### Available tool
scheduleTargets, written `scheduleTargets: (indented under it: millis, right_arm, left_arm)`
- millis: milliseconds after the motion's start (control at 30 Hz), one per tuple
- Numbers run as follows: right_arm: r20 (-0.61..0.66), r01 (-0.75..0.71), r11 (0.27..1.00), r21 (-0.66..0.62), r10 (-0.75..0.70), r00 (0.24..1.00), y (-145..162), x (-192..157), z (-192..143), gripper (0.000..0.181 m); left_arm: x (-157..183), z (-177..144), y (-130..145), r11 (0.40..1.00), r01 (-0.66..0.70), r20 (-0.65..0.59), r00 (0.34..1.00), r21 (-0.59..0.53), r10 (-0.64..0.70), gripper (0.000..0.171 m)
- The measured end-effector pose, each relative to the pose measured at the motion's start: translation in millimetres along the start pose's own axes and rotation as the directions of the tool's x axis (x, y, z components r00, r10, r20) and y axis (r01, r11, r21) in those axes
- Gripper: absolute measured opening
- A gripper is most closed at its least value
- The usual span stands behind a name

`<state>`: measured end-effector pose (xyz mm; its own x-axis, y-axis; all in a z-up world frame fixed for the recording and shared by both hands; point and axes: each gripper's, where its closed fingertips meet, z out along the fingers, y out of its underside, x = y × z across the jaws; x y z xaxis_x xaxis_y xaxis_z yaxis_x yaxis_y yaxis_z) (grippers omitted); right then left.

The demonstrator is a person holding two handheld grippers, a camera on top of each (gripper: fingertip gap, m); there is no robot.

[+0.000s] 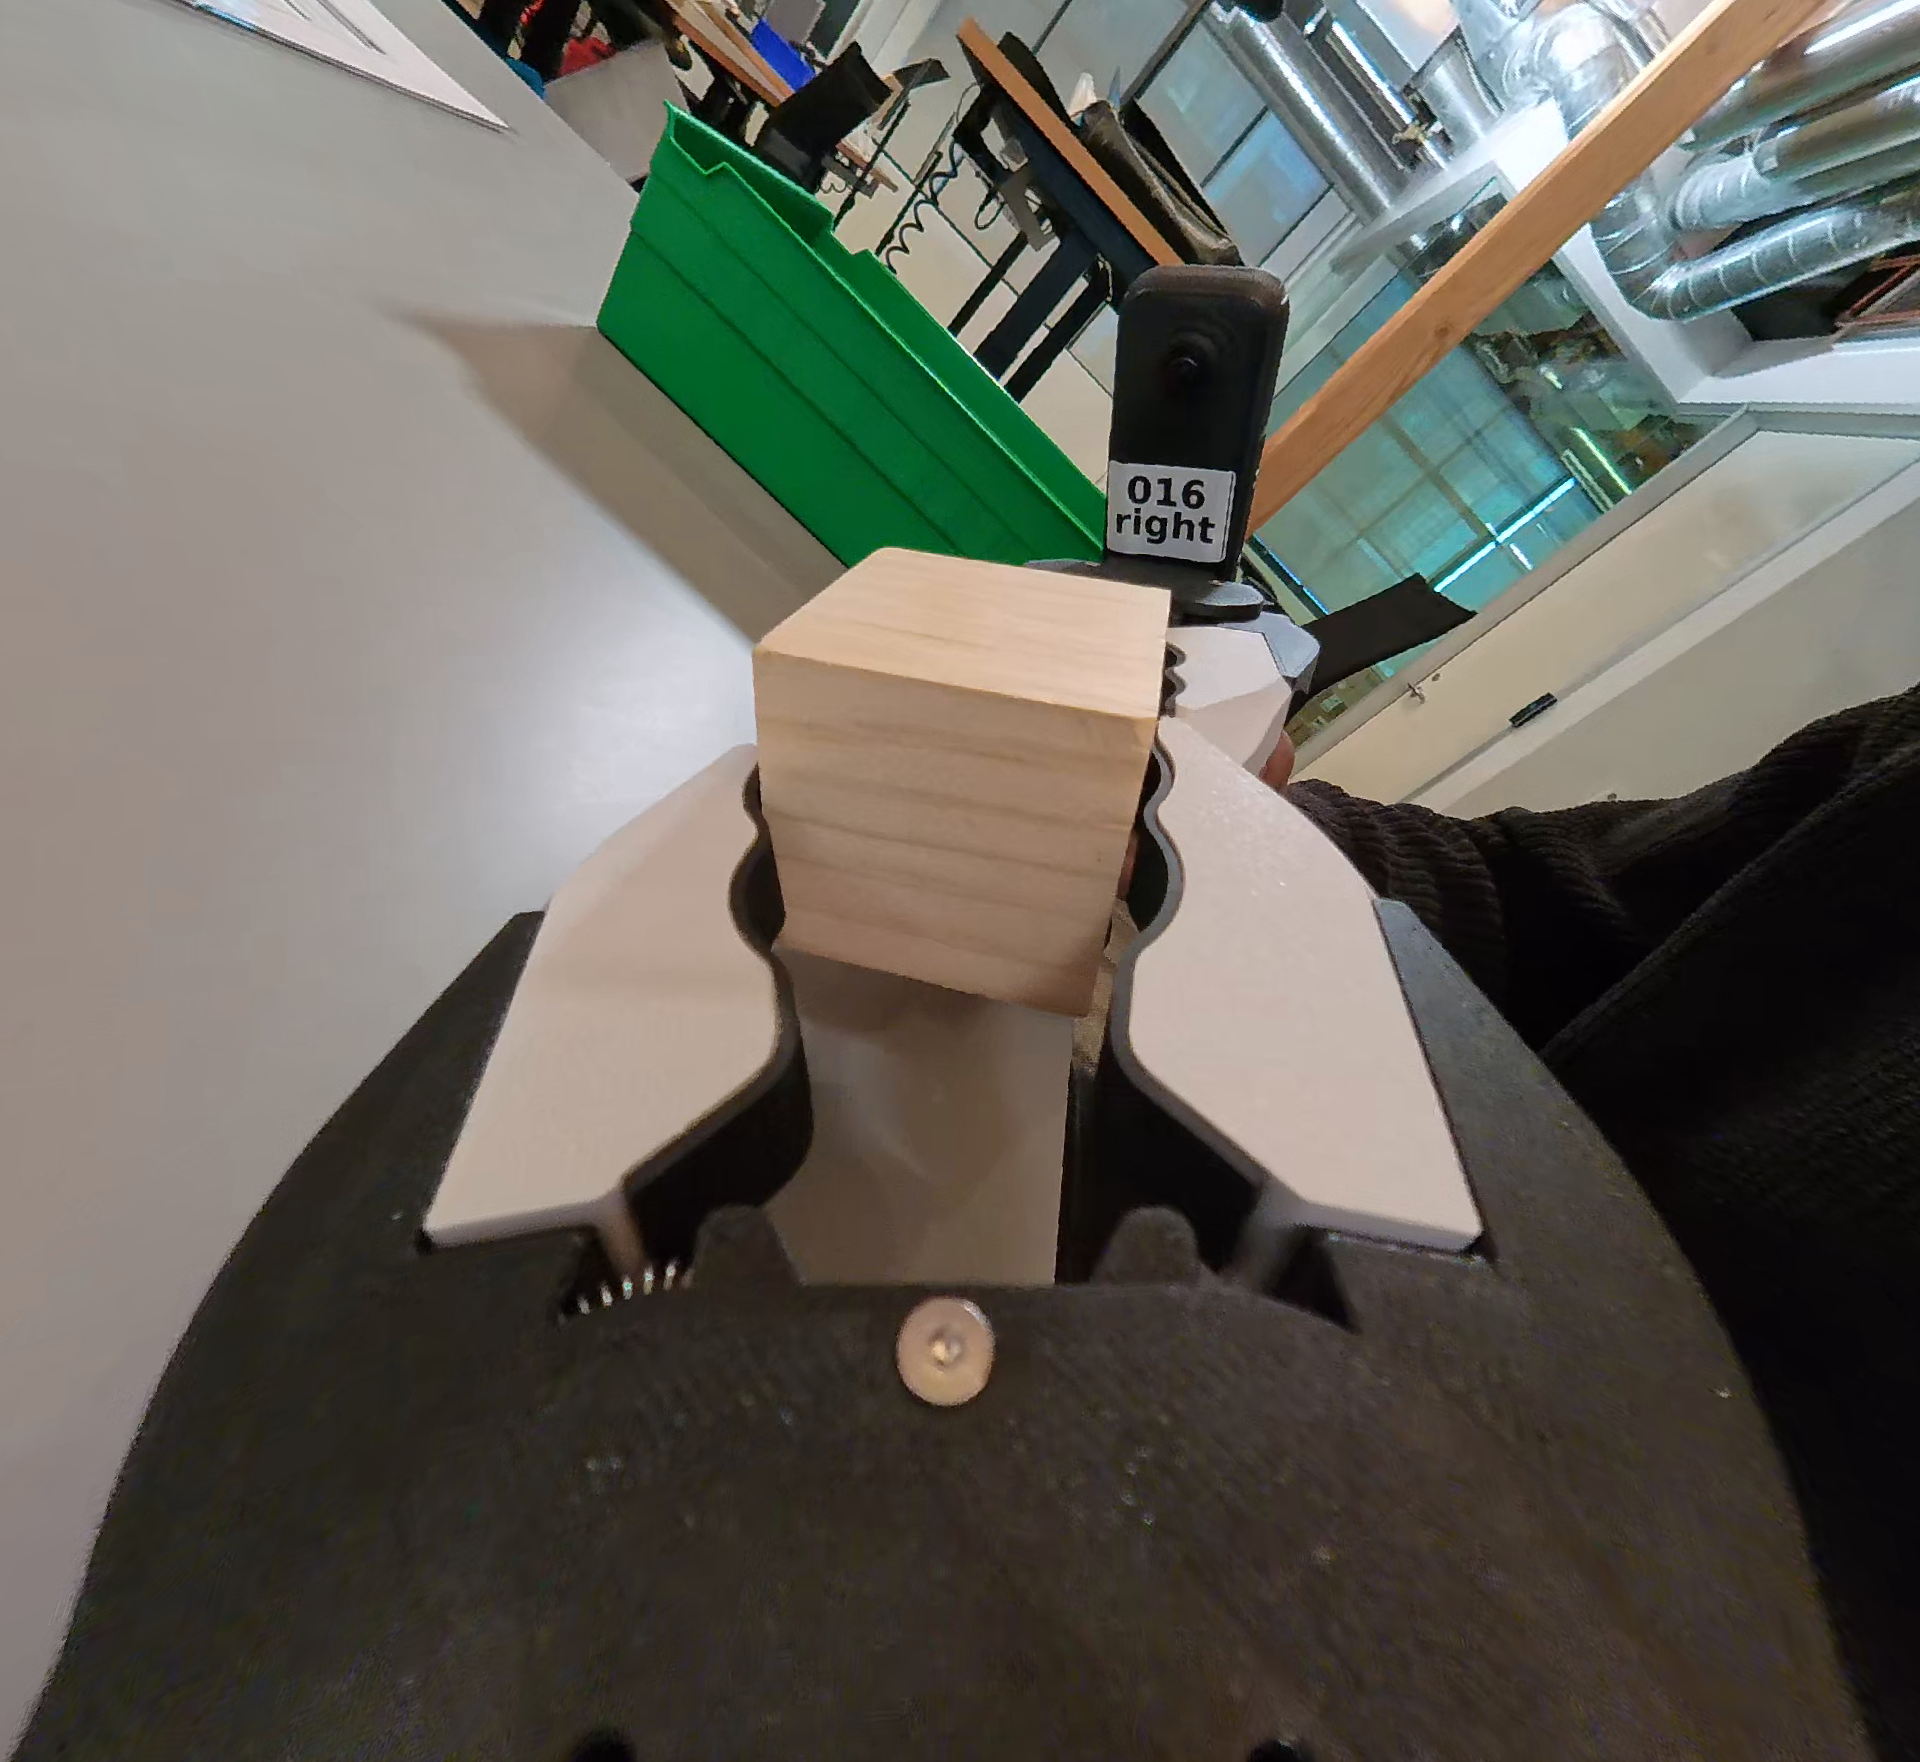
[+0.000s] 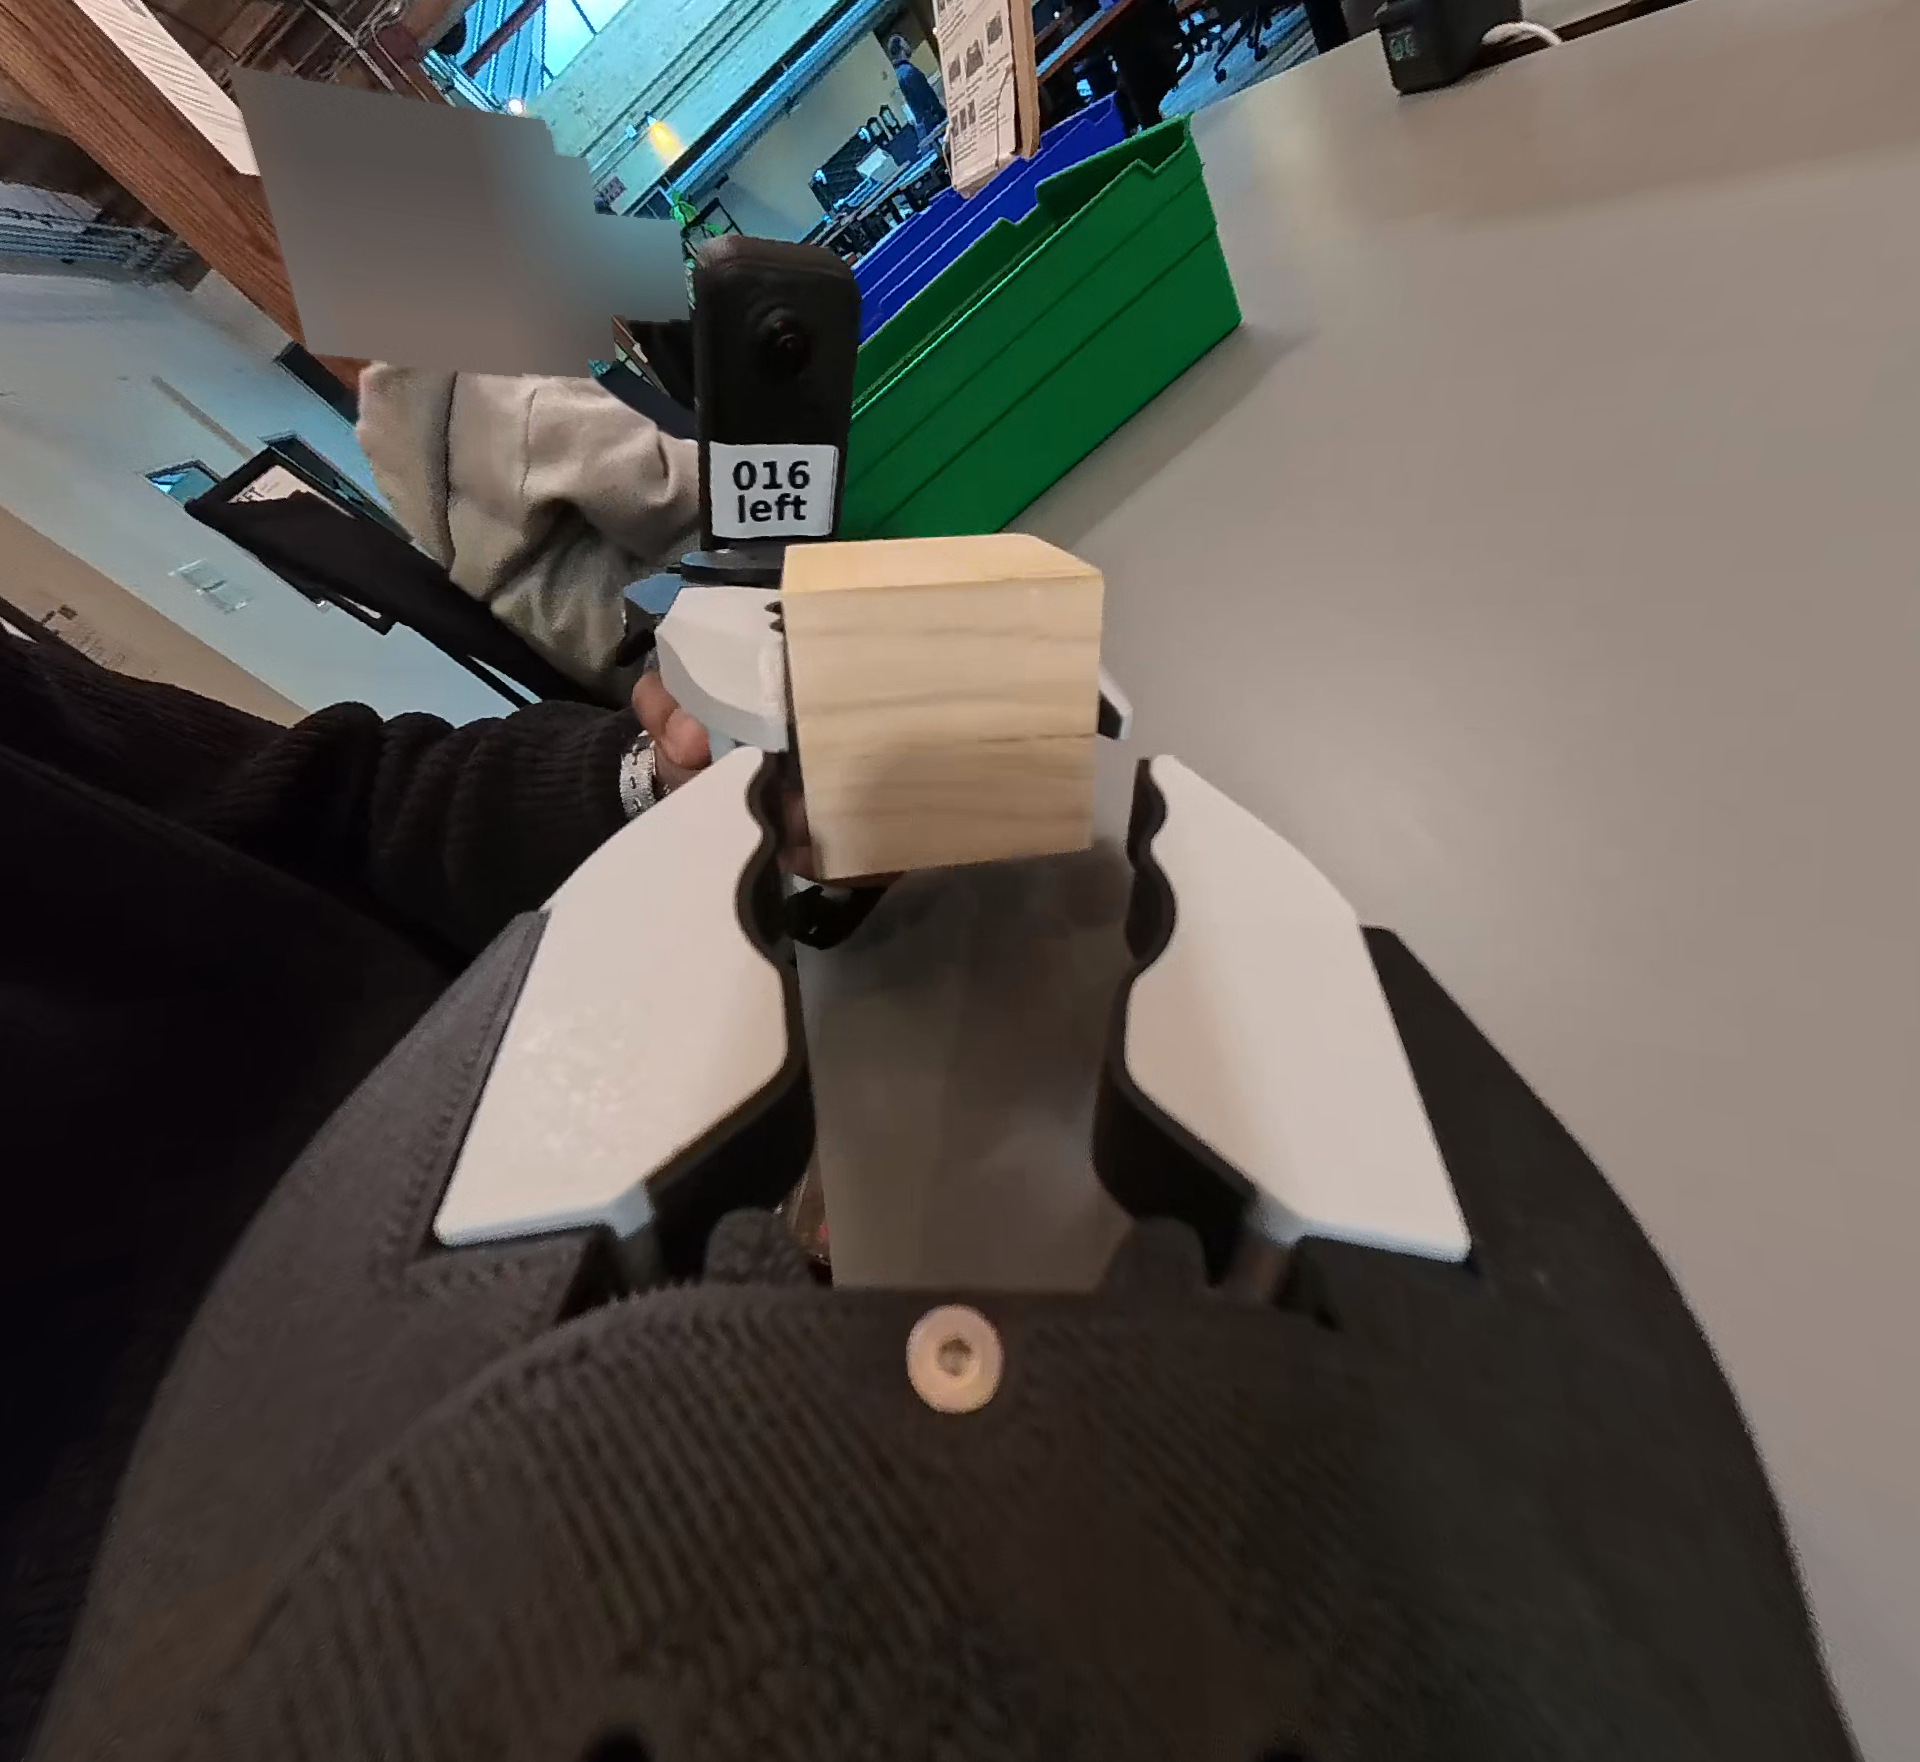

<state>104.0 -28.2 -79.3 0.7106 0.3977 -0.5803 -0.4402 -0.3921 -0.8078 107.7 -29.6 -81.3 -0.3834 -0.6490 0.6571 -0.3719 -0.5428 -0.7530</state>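
Note:
A pale wooden cube (image 1: 956, 756) is held above the grey table (image 1: 312, 569). My left gripper (image 1: 951, 808) is shut on the cube, with a white finger pressed on each side. My right gripper (image 2: 945, 808) faces it from the other side. It is open, its fingers (image 2: 1226, 881) straddle the same cube (image 2: 940, 704), and a gap shows on the right side. The left gripper's fingers (image 2: 722, 673) flank the cube in the right wrist view. One finger (image 1: 1231, 684) of the right gripper shows behind the cube in the left wrist view.
A green plastic bin (image 1: 831, 382) stands on the table behind the grippers; it also shows in the right wrist view (image 2: 1049, 351), with blue bins (image 2: 977, 206) beyond. A black device (image 2: 1444, 19) sits at the far table edge. A black-sleeved arm (image 1: 1662, 933) is at the right.

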Motion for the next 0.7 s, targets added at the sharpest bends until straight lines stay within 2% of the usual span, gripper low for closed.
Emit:
scheduleTargets:
  millis: [333,700]
  right_arm:
    - [0.023,-0.016,1.000,-0.018,0.017,1.000,3.5,-4.1,1.7,0.061]
    - [0.020,-0.001,0.999,-0.041,0.001,1.000,7.8,-5.1,3.6,0.062]
  left_arm:
    - [0.3,1.4,3.7,0.999,0.046,-0.016,0.999,-0.016,-0.046,0.067]
    - [1.7,2.1,5.0,0.999,0.035,-0.010,0.999,-0.028,-0.035,0.067]
